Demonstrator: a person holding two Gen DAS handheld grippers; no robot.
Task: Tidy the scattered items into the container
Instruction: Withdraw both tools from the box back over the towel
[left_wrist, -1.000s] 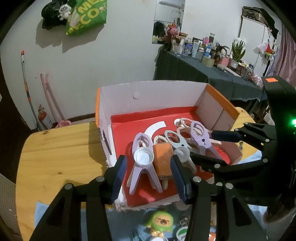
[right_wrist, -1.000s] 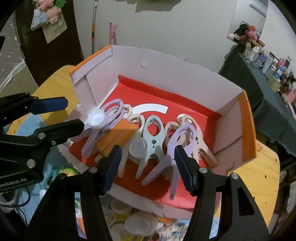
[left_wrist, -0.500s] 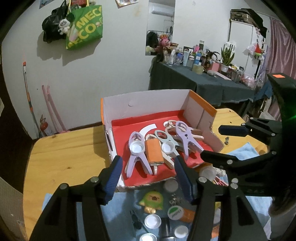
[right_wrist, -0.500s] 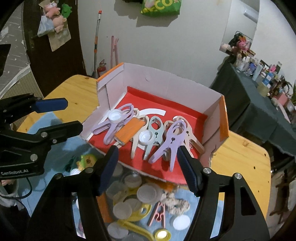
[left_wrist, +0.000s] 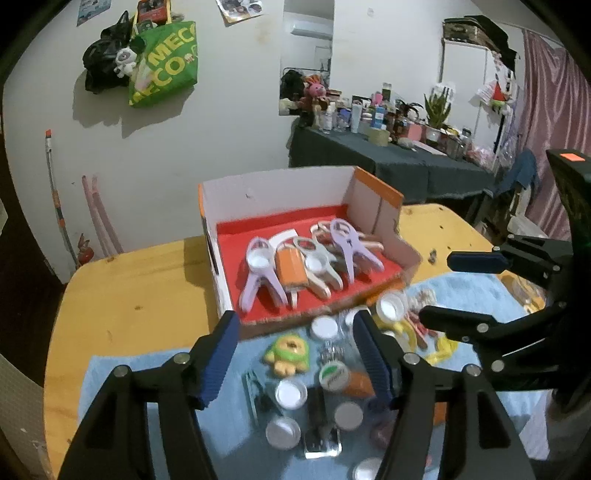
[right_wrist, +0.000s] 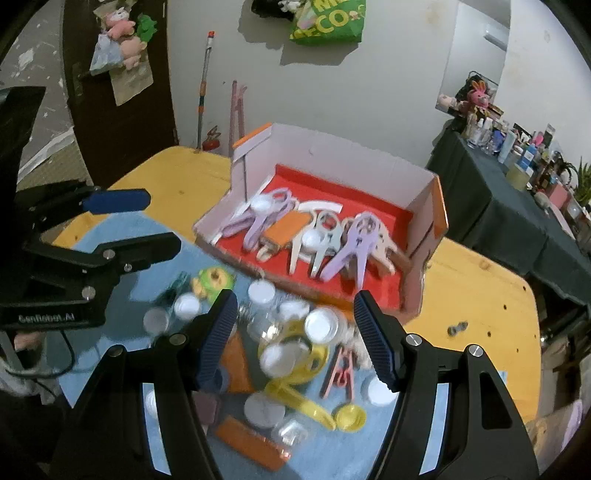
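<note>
The box (left_wrist: 295, 206) sits on the wooden table (left_wrist: 122, 306), its red floor holding a row of clips (left_wrist: 343, 247), an orange block (left_wrist: 291, 267) and two white caps (left_wrist: 258, 260); it lies at the far edge of the blue cloth (right_wrist: 110, 236). On that cloth, just in front of the box, the loose things remain: a green-and-yellow toy (left_wrist: 286, 350), round white lids (right_wrist: 321, 325), a yellow scoop (right_wrist: 306, 402), a pink clip (right_wrist: 341, 373) and an orange bar (right_wrist: 251, 439). Compared with a second ago the box looks smaller and farther in both views — both grippers have pulled back from it, so the scattered pile now fills the foreground. The left gripper (left_wrist: 291, 354) hangs over the toy and lids, its jaws opening wider with nothing gripped between them. The right gripper (right_wrist: 291, 332) hovers over the lids, jaws apart and empty, a little wider than before.
</note>
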